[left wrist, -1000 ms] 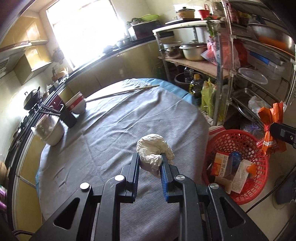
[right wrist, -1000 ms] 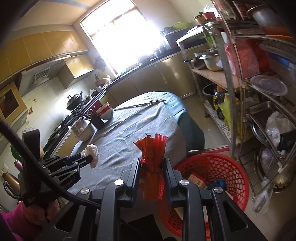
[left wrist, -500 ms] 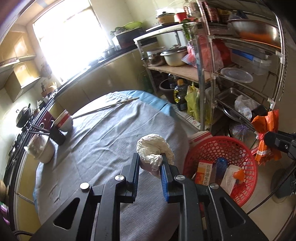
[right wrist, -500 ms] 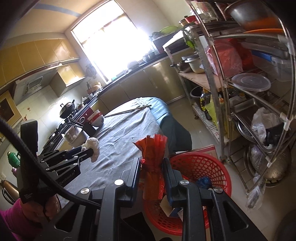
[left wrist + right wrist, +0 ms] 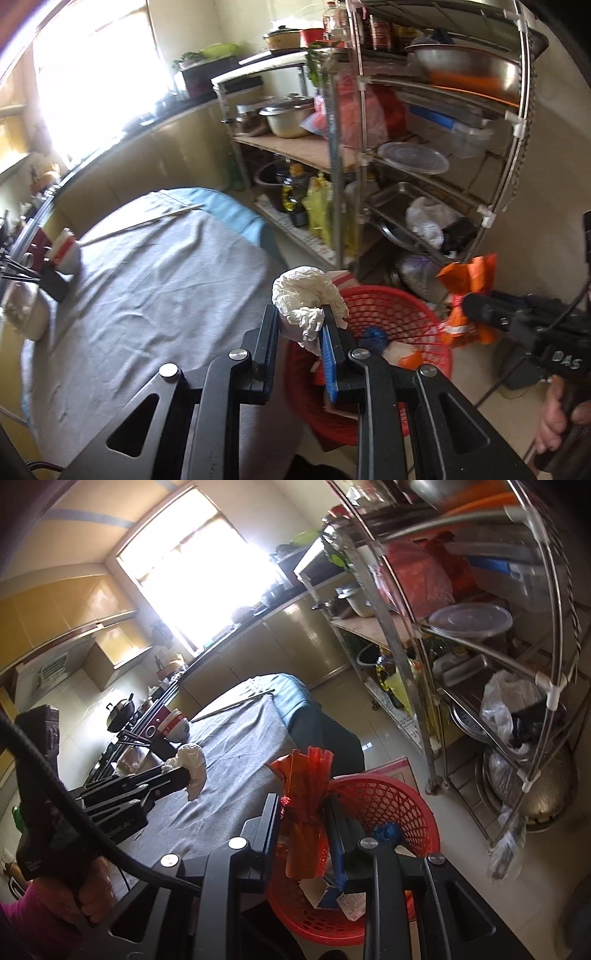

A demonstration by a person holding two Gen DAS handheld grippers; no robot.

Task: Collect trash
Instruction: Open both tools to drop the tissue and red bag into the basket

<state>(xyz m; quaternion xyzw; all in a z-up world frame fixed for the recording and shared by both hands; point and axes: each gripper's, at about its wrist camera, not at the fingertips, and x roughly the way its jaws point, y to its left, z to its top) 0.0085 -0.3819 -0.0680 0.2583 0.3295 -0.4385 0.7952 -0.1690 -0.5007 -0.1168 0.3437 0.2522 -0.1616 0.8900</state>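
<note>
Beside the table (image 5: 155, 280) sits the red basket (image 5: 399, 310); our left gripper (image 5: 300, 325) pinches tissue (image 5: 303, 299), right gripper (image 5: 303, 808) clamps wrapper (image 5: 303, 794), so we should center both over it before letting go.

Left gripper (image 5: 300, 326): matte black linkage arms showing triangular cut-outs and round silver screw heads; one finger is carrying a blue pad (image 5: 328, 360) along its inner face. Right gripper (image 5: 303, 812): matching black build with silver screws. A thick black cable (image 5: 74, 808) is running across it. White lettering "DAS" is showing on the black handle. Hands (image 5: 83, 897) are showing bare skin; a magenta sleeve (image 5: 16, 919) is covering the left wrist.
</note>
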